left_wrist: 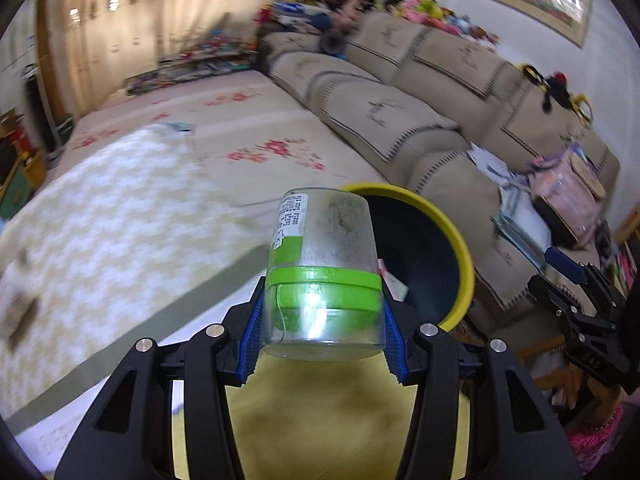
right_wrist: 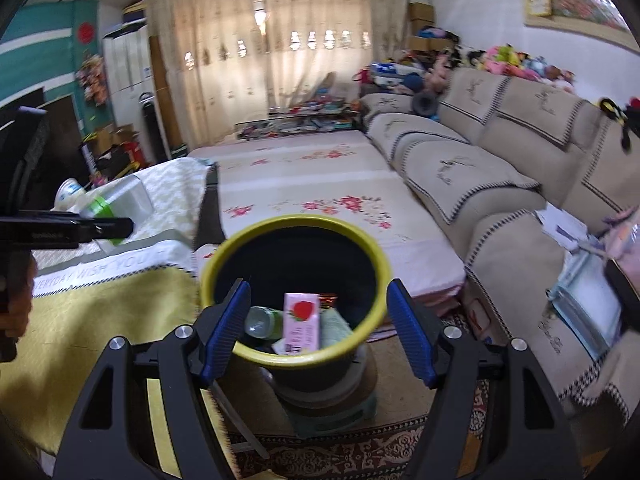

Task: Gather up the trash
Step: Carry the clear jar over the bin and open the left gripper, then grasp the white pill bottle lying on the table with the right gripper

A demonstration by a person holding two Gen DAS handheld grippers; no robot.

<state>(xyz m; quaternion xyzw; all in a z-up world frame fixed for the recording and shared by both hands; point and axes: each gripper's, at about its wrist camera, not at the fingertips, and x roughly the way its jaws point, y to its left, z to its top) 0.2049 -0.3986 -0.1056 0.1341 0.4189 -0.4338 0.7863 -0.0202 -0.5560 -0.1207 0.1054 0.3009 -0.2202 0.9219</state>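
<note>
My left gripper [left_wrist: 322, 338] is shut on a clear plastic cup [left_wrist: 324, 264] with a green band and a printed label, its blue pads pressed on both sides. The cup hangs just left of a black trash bin with a yellow rim [left_wrist: 460, 240]. In the right wrist view the same bin [right_wrist: 296, 220] lies straight ahead, holding a pink carton [right_wrist: 302, 320], a bottle [right_wrist: 262, 322] and other scraps. My right gripper [right_wrist: 318, 326] stands open with nothing between its fingers, close over the bin's near rim. The left gripper with the cup [right_wrist: 116, 204] shows at the left there.
A table with a yellow cloth [right_wrist: 100, 300] lies left of the bin. A beige sofa [right_wrist: 500, 168] runs along the right, with papers and a bag [left_wrist: 568, 196] on it. A floral mat [right_wrist: 304, 176] covers the floor behind. The right gripper [left_wrist: 580, 312] shows at the right.
</note>
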